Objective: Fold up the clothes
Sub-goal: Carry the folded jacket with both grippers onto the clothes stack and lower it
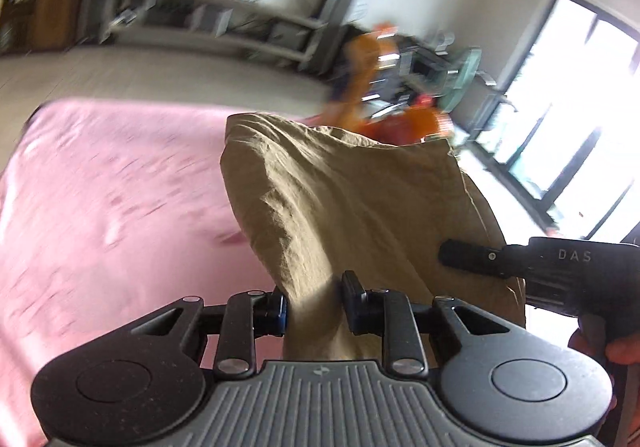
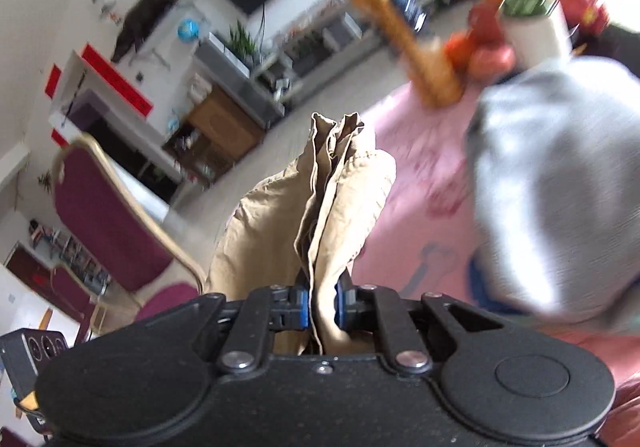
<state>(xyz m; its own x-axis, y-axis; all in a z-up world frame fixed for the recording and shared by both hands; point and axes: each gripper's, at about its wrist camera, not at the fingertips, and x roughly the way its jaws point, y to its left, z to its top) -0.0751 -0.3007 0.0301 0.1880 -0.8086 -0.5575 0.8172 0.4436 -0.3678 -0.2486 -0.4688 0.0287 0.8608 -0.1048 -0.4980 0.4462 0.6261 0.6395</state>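
A tan garment hangs lifted above the pink cloth-covered table. My left gripper is shut on a bunched edge of it, the fabric pinched between the blue pads. In the left wrist view the right gripper shows at the right edge, a hand under it, against the same garment. In the right wrist view my right gripper is shut on gathered folds of the tan garment, which stands up in front of the camera.
A grey garment lies blurred on the pink table at the right. Orange and red items and a white pot stand at the table's far end. A maroon chair is left of the table. Windows are at the right.
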